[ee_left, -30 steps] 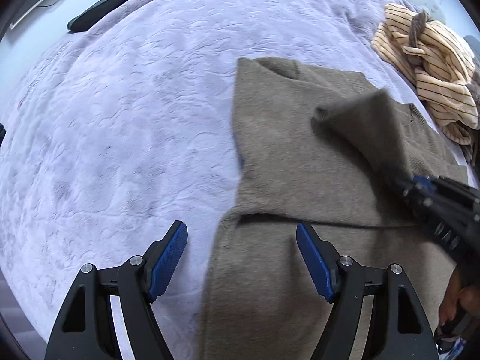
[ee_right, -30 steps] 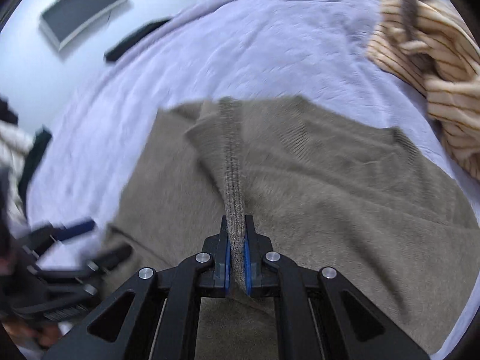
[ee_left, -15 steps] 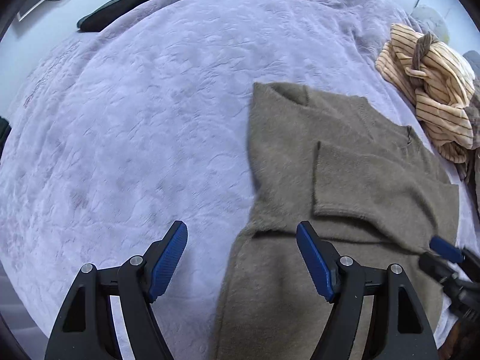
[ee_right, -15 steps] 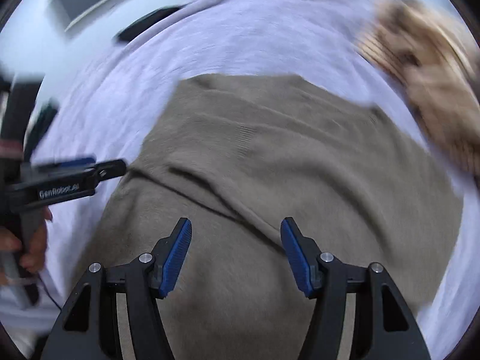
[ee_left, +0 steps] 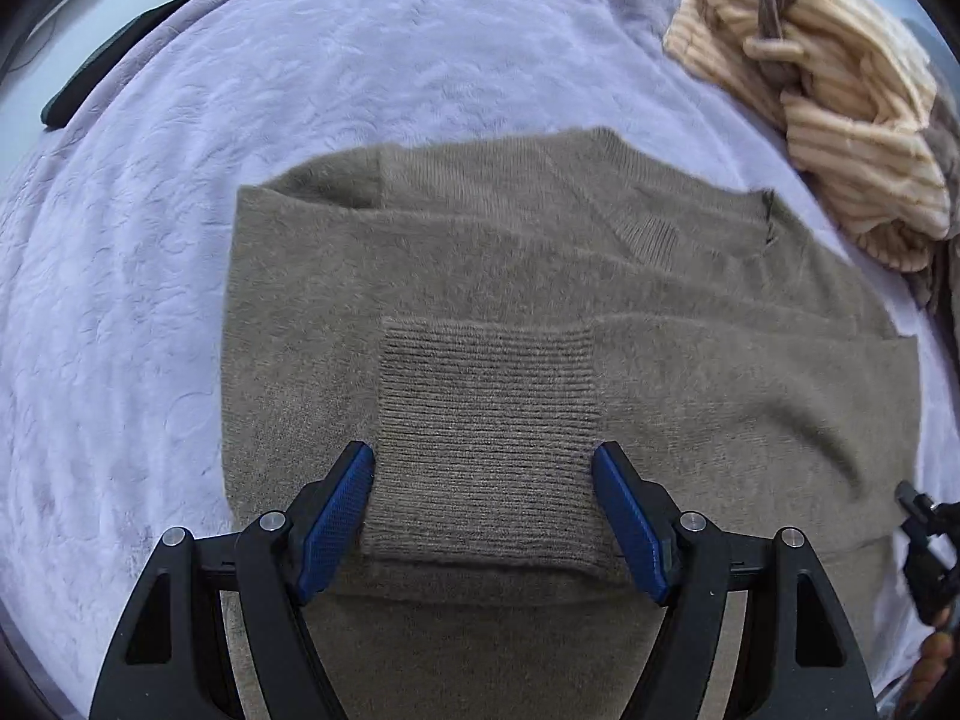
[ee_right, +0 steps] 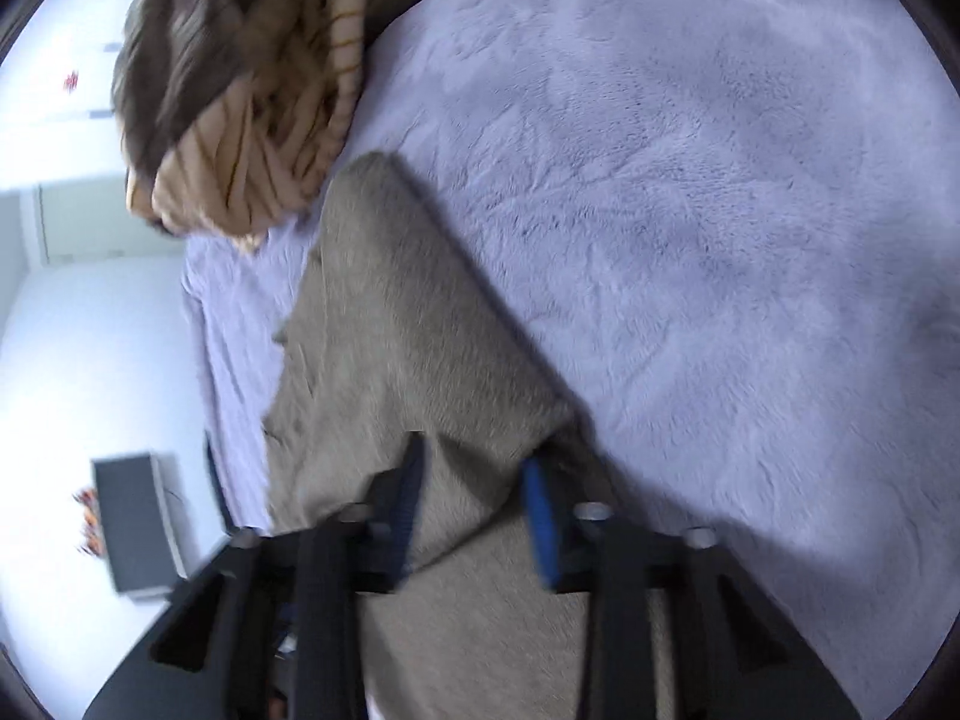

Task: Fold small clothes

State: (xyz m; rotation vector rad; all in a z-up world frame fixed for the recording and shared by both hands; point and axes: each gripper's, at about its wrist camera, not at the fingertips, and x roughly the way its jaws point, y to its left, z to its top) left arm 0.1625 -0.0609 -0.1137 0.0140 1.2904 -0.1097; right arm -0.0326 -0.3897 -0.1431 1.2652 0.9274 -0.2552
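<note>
Readable text: none in either view.
Olive-brown knitted sweater (ee_left: 540,312): no tag, label or print legible (only plain and ribbed knit shows).
Cream-and-brown striped knitted garment (ee_left: 840,96): stripes only, no lettering.
Lilac embossed plush blanket (ee_left: 300,60): a raised pattern, no words.
Dark rectangular panel on the white floor (ee_right: 135,531), far left in the right wrist view: blurred, with small orange-red marks beside it that cannot be read.
Black gripper frames: no brand marking legible.
</note>
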